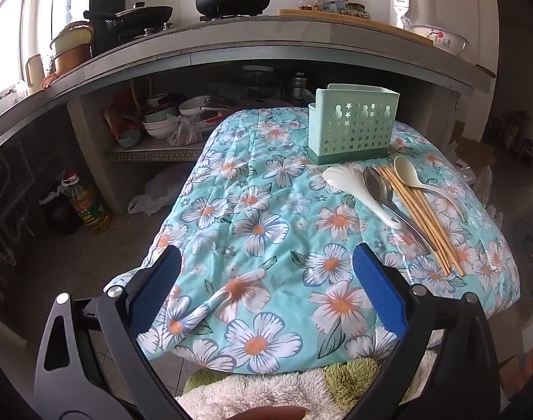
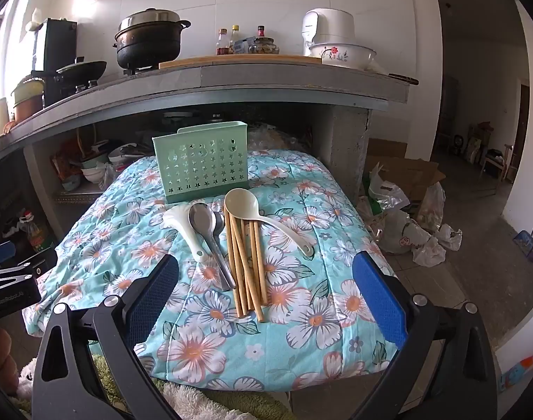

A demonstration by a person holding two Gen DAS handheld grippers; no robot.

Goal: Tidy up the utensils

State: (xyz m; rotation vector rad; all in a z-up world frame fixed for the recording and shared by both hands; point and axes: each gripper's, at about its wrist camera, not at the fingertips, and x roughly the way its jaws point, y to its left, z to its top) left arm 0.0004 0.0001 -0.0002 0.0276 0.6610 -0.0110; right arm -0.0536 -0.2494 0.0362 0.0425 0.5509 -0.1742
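1. Here, both claws stand wide apart and hold nothing: the left gripper (image 1: 266, 301) hovers over bare cloth at the near left of the surface, and the right gripper (image 2: 266, 301) hangs just short of the utensil pile.
2. The utensils lie together on the floral quilt (image 2: 318, 315), just in front of the mint-green holder (image 2: 201, 164), which stands upright at the far side and looks empty as far as its perforated wall shows.
3. The wooden chopsticks (image 2: 247, 266) are a loose fan of thin rods, light and stiff; they would likely roll or scatter, so pinching the bundle across its middle seems wisest.
4. The cream ladle (image 2: 266, 218) rests its bowl on the chopstick tips, handle running off to the right. It looks like light plastic, smooth and a bit slippery; the handle's mid-length is the natural place to grip.
5. The white rice paddle (image 2: 186, 231) lies to the left, touching the metal spoons (image 2: 210, 238), at least two, stacked on one another. Those are heavier, hard and slick, with thin handles lying flat on the cloth.
6. The quilt is soft and wrinkled, so pads pressing down for a flat handle may catch fabric; a shallow approach from the free handle end should help.
7. Nothing is in the holder yet by my reading, so the sorting has not begun.
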